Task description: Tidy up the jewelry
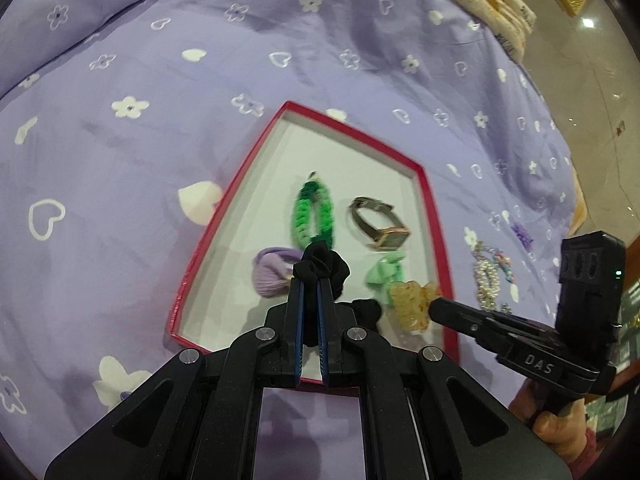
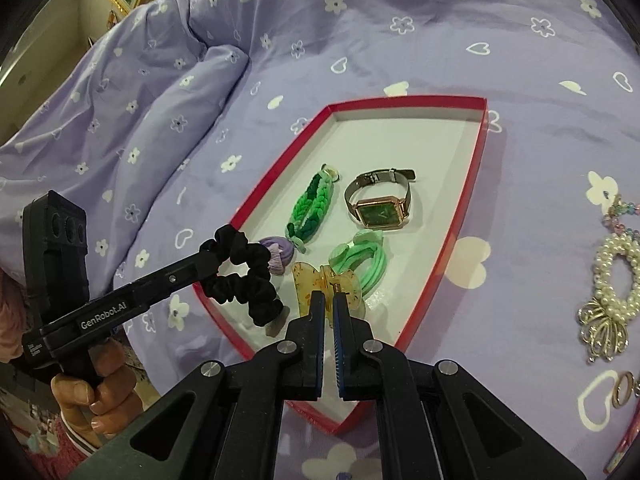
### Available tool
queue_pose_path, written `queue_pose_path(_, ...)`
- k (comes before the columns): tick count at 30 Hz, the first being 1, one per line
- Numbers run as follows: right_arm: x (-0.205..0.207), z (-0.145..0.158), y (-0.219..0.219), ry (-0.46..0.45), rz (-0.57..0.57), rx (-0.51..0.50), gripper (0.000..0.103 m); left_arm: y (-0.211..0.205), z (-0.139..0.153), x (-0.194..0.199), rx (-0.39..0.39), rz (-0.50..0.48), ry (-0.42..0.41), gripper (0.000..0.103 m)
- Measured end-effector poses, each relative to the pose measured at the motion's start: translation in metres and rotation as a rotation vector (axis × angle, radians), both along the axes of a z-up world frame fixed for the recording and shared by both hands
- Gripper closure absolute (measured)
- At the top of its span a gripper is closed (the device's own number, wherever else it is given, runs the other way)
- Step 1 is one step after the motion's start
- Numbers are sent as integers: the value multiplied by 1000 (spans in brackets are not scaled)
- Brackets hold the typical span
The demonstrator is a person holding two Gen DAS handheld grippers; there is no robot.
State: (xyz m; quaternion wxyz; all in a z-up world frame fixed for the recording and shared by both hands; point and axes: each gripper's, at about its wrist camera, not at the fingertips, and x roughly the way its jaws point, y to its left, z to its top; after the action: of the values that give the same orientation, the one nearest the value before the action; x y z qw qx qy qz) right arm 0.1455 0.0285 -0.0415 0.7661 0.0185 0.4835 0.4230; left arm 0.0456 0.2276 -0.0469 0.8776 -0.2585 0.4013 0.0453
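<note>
A red-rimmed tray (image 2: 485,128) with a white floor lies on the bed; it also shows in the left wrist view (image 1: 352,128). In it lie a green braided bracelet (image 2: 310,206), a watch (image 2: 380,212), a purple hair tie (image 2: 276,258) and a mint hair tie (image 2: 366,264). My left gripper (image 1: 311,280) is shut on a black scrunchie (image 2: 248,276), held over the tray's near left part. My right gripper (image 2: 329,300) is shut on a yellow claw clip (image 2: 316,282), low over the tray; the clip also shows in the left wrist view (image 1: 408,304).
On the purple flowered bedspread (image 2: 360,40) right of the tray lie a pearl bracelet (image 2: 614,276), a beaded string (image 2: 622,210), rings (image 2: 622,390) and a metal charm cluster (image 2: 604,330). A folded quilt (image 2: 120,120) lies at the left.
</note>
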Motion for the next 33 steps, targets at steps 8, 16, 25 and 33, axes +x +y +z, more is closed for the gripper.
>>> queue_pose_path(8, 5, -8, 9, 7, 8, -29, 100, 5, -19, 7, 27, 17, 46, 98)
queue_pose_path(16, 6, -8, 13, 12, 12, -32, 99, 2, -26, 11, 59, 20, 86, 96)
queue_pose_path(25, 8, -9, 14, 30, 6, -19, 93, 2, -21, 8, 71, 24, 98, 80)
queue_pose_path(33, 7, -8, 10, 48, -13, -1, 87, -2, -7, 4, 77, 24, 78, 76)
